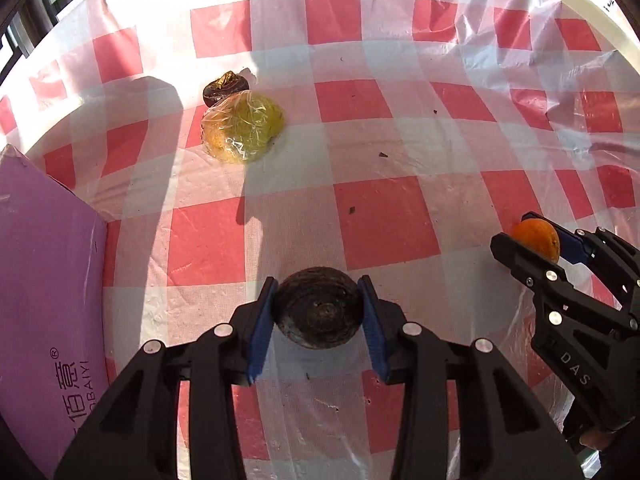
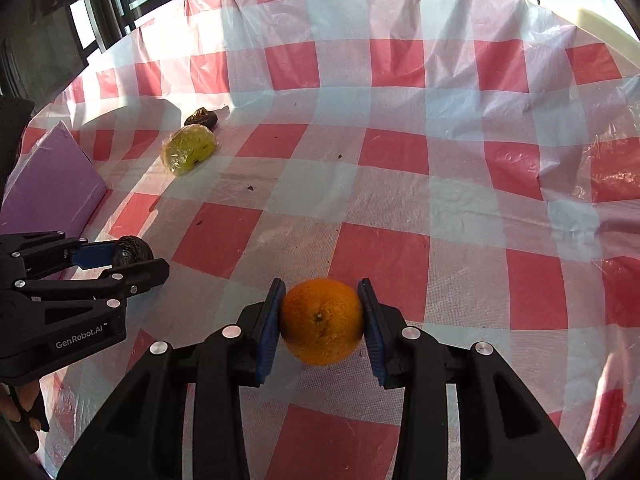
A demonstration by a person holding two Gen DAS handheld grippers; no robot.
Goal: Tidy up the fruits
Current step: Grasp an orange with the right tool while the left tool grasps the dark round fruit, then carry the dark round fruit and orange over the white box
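Observation:
My left gripper is shut on a dark brown wrinkled fruit just above the checked tablecloth. My right gripper is shut on an orange. In the left wrist view the right gripper and its orange show at the right. In the right wrist view the left gripper with the dark fruit shows at the left. A yellow-green fruit wrapped in plastic lies at the far left, touching a second dark fruit behind it.
A purple box stands at the left edge of the table. The red and white checked plastic cloth is wrinkled at the right. Small dark crumbs lie on it. A white rim shows at the far right.

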